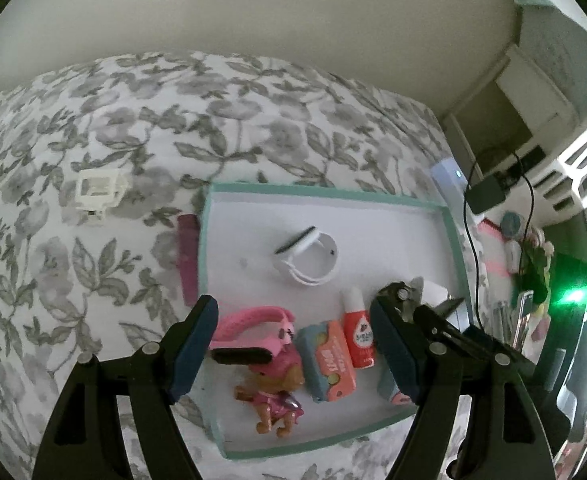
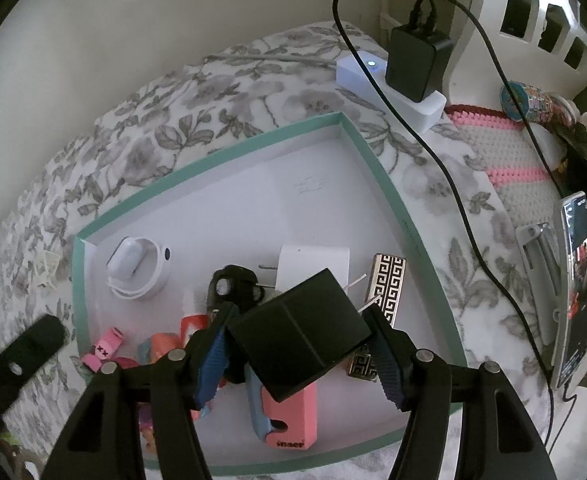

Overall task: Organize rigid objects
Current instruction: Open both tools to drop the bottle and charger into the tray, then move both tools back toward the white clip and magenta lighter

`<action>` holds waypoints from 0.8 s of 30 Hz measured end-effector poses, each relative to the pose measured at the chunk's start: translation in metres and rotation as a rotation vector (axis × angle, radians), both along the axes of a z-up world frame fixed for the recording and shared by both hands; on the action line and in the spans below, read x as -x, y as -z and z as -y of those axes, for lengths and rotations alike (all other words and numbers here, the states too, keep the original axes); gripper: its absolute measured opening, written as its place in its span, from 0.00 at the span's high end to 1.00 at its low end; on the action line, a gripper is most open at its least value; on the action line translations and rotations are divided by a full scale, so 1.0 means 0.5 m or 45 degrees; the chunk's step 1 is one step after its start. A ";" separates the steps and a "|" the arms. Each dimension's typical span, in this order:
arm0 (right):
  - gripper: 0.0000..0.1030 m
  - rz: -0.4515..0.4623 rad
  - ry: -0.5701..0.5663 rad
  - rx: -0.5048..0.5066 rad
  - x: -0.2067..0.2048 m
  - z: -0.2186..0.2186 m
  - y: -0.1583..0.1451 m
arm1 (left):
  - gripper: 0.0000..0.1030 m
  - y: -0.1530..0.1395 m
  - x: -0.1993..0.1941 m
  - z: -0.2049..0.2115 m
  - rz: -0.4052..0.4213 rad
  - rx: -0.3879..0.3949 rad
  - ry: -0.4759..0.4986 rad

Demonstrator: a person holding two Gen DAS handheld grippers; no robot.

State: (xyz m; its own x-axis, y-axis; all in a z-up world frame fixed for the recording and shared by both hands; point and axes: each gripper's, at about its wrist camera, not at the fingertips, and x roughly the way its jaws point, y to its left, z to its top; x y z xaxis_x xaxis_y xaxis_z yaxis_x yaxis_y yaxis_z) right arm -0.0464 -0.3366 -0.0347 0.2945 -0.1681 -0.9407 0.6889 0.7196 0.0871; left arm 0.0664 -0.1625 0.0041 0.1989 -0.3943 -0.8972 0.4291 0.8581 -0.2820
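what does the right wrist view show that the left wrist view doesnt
Only the right wrist view: a black cube adapter between the right tongs, a patterned black-and-white bar, and a phone on a stand.

Only the left wrist view: a doll figure, a maroon comb and a small white frame on the floral cloth.

Both: the teal-rimmed tray, the white watch band, the white power strip.
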 end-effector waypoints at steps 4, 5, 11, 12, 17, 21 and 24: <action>0.23 0.007 0.001 0.012 -0.001 0.001 -0.001 | 0.23 0.001 -0.021 -0.030 -0.020 0.007 -0.067; 0.23 0.003 0.000 0.017 -0.001 0.002 -0.001 | 0.23 0.001 -0.027 -0.039 -0.021 0.006 -0.087; 0.19 -0.001 -0.001 0.040 -0.002 0.002 -0.003 | 0.22 0.005 -0.059 -0.092 -0.011 -0.009 -0.202; 0.13 0.004 -0.004 0.039 -0.003 0.001 -0.003 | 0.22 0.006 -0.063 -0.098 -0.012 -0.010 -0.217; 0.04 0.018 -0.036 0.062 -0.011 -0.009 -0.007 | 0.16 0.016 -0.083 -0.138 -0.024 -0.014 -0.301; 0.00 0.023 -0.059 0.084 -0.018 -0.018 -0.009 | 0.14 0.019 -0.095 -0.167 0.007 -0.038 -0.367; 0.00 0.030 -0.064 0.085 -0.020 -0.023 -0.010 | 0.04 0.018 -0.105 -0.189 0.062 -0.084 -0.410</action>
State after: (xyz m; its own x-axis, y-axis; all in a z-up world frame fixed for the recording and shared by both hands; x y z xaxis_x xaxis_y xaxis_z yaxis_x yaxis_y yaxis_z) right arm -0.0362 -0.3251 -0.0297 0.3264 -0.2149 -0.9205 0.6501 0.7580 0.0535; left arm 0.1192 -0.0682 -0.0050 0.3476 -0.2456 -0.9049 0.1443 0.9676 -0.2072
